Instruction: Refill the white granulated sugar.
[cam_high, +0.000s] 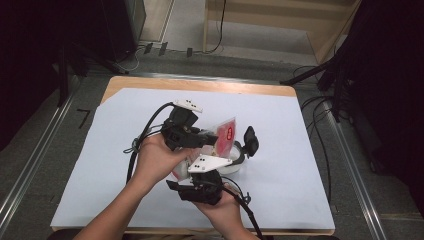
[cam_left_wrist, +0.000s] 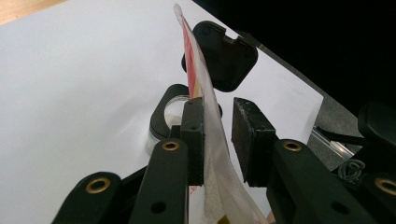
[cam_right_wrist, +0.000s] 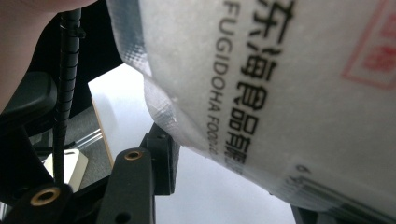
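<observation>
One plastic pouch (cam_high: 224, 136), clear with red print and filled with a whitish grainy stuff, hangs between the two grippers above the white sheet (cam_high: 100, 150) that covers the table. The left gripper (cam_left_wrist: 217, 140) takes it edge-on: the thin upper part of the pouch runs up between its two black jaws and lies flat against the left-hand pad, while a narrow gap shows beside the right-hand pad, so the jaws stand a little apart and are not plainly pinching. Past the tips of those jaws sits one small round jar (cam_left_wrist: 169, 116) with a black collar and a pale inside, its hinged black lid (cam_left_wrist: 220, 55) flipped up behind it. In the right gripper view the bulging lower part of the pouch (cam_right_wrist: 280, 93), printed with black lettering, fills the space over the right gripper (cam_right_wrist: 233, 177); one jaw rises just beside its sealed edge, the other is hidden, so whether it grips cannot be told.
</observation>
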